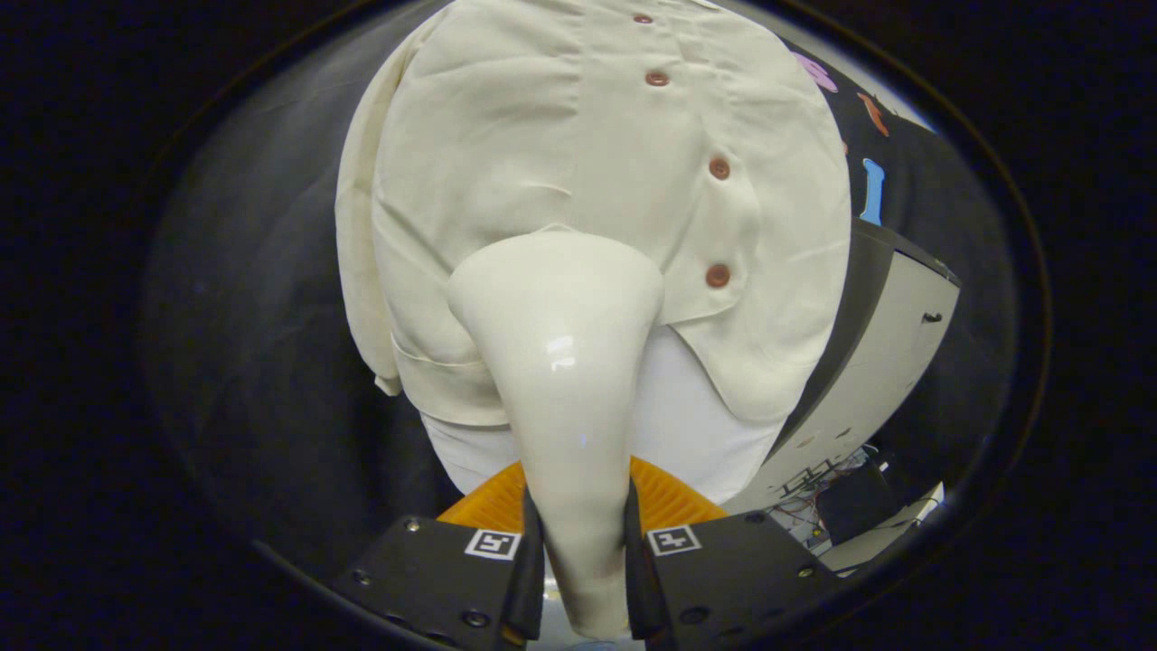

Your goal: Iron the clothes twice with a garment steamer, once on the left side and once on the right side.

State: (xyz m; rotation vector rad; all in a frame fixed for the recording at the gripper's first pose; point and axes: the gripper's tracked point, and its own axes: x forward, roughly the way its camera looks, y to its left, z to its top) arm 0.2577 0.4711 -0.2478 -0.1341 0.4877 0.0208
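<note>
The gripper (583,579) is clenched on the garment steamer (565,362): both fingers press against the narrow handle, one on each side, with the handle filling the whole gap between them. From that grasp the steamer runs straight ahead toward 12 o'clock, widening into a broad rounded head that lies against the lower front of the cream shirt (578,163). The head sits just to the 9 o'clock side of the button placket; the lowest brown button (718,276) is close by at the head's 3 o'clock, and three more buttons climb away toward 12 o'clock. The shirt hangs upright beyond the fingers, its cloth lightly creased, with a sleeve (357,244) falling along its 9 o'clock edge. A white under-layer (687,425) shows below the shirt hem, on both sides of the steamer's neck. An orange ribbed part (664,497) shows just ahead of the fingers, behind the handle; what it belongs to cannot be determined. At 3 to 4 o'clock from the gripper, past the shirt, stands a pale grey cabinet (890,362) with a dark edge, and loose wiring (813,475) lies at its foot. Dark cloth backs the shirt at 9 o'clock.
</note>
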